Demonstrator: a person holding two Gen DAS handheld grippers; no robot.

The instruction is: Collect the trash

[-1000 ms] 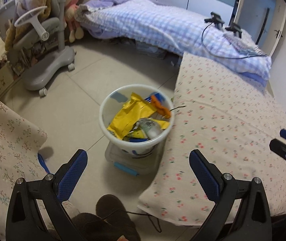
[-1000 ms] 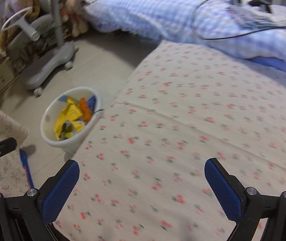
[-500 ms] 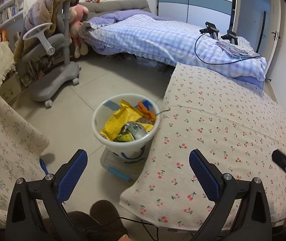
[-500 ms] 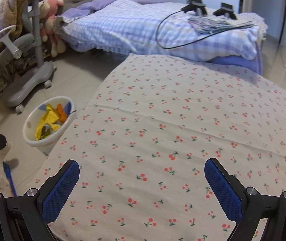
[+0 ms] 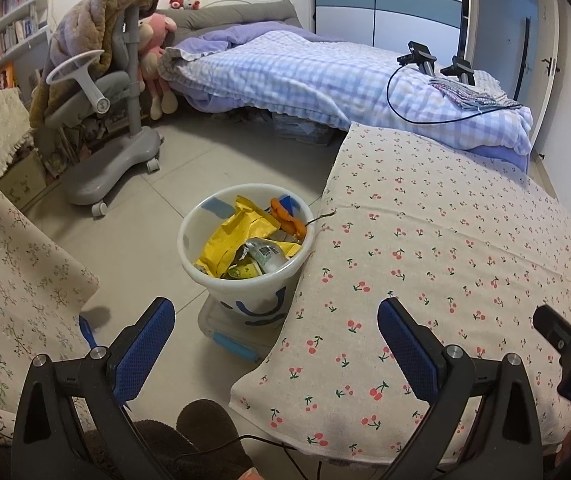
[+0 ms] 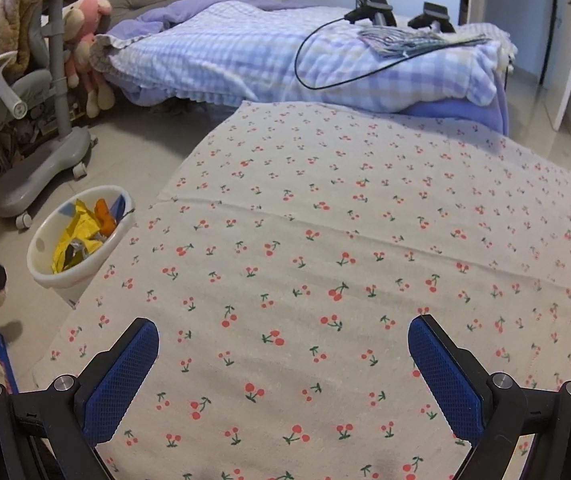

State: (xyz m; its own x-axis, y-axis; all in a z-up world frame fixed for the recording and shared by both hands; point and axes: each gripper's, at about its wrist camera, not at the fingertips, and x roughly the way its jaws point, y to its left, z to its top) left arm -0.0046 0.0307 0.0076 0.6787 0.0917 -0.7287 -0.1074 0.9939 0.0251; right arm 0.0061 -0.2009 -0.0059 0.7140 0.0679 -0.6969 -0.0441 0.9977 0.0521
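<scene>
A white trash bin (image 5: 209, 276) stands on the floor beside the cherry-print table. It holds yellow wrappers (image 5: 233, 236), an orange piece (image 5: 287, 220) and a crumpled silver pack (image 5: 265, 254). The bin also shows in the right wrist view (image 6: 51, 276). My left gripper (image 5: 275, 346) is open and empty, above the floor near the bin and the table's corner. My right gripper (image 6: 283, 368) is open and empty over the cherry-print cloth (image 6: 345, 240). Its tip shows at the right edge of the left wrist view (image 5: 565, 344).
A clear plastic box (image 5: 233, 336) sits under the bin. A grey wheeled chair (image 5: 105, 152) stands at the left. A bed with a checked blanket (image 5: 305, 76) lies behind. A floral cloth (image 5: 1, 264) hangs at the left. A blue strip (image 5: 87, 332) lies on the floor.
Both grippers have lifted and pulled back, so the views tilt up toward the bed. The bin now sits farther away. Both stay open and empty.
</scene>
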